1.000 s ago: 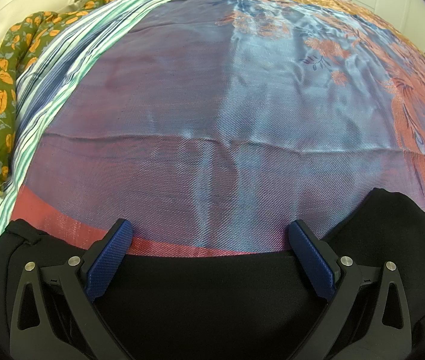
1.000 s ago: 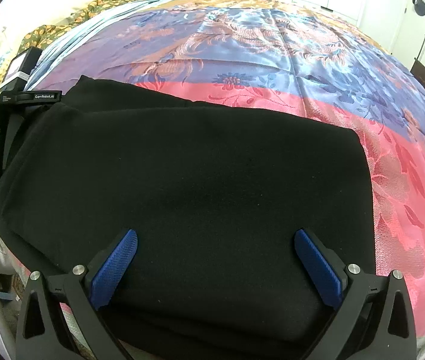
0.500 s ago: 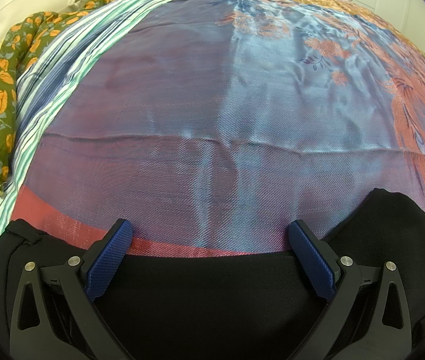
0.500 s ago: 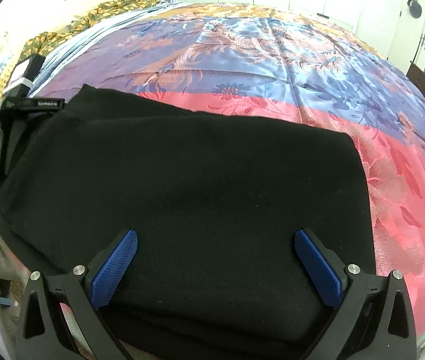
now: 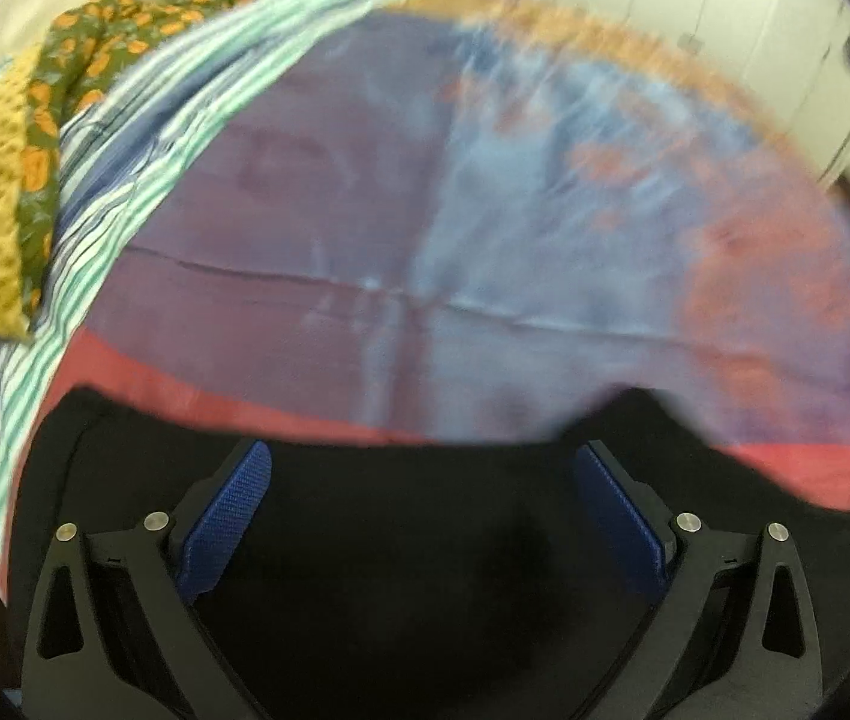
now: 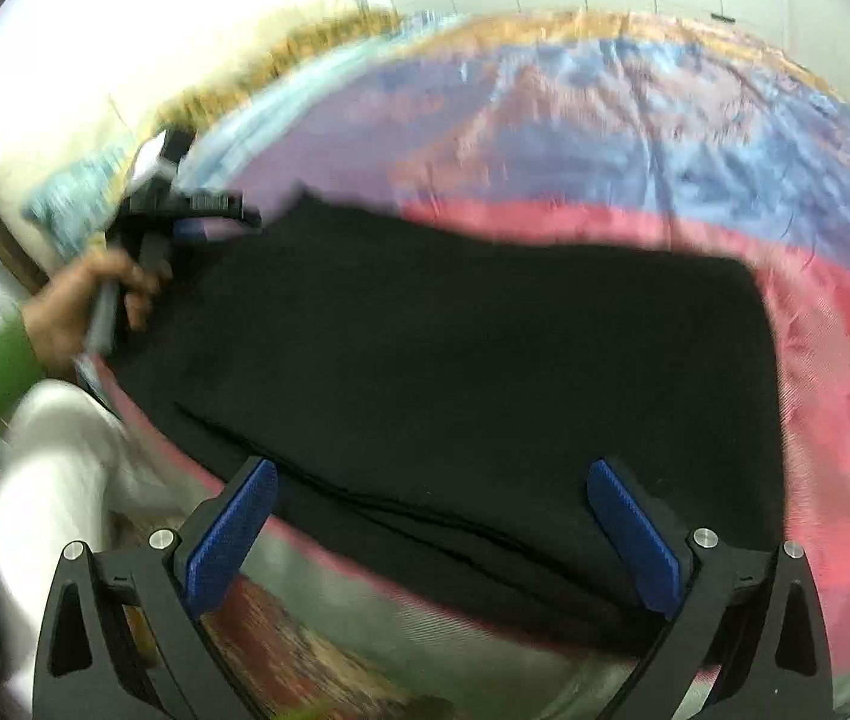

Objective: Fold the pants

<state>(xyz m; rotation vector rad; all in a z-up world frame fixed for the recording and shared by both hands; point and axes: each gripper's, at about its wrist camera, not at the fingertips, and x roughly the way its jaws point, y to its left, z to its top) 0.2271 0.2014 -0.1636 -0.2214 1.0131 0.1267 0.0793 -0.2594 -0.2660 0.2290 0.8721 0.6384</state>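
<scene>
My fingers are spread wide on both tools, pinching nothing. The left gripper (image 5: 422, 504) hangs over the black pants (image 5: 401, 570) near their far edge; the right gripper (image 6: 433, 531) hangs over the near edge, where stacked layers show at 6 o'clock. The pants (image 6: 472, 360) lie as a flat folded block on the satin bedspread (image 6: 634, 138), so I judge the fold made. My hand (image 6: 80, 306) holds the other tool at 9 o'clock.

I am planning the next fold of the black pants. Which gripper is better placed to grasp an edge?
Probably the right gripper: its open jaws straddle the layered near edge of the black pants. The left gripper, also open, hovers over their flat middle.
</scene>
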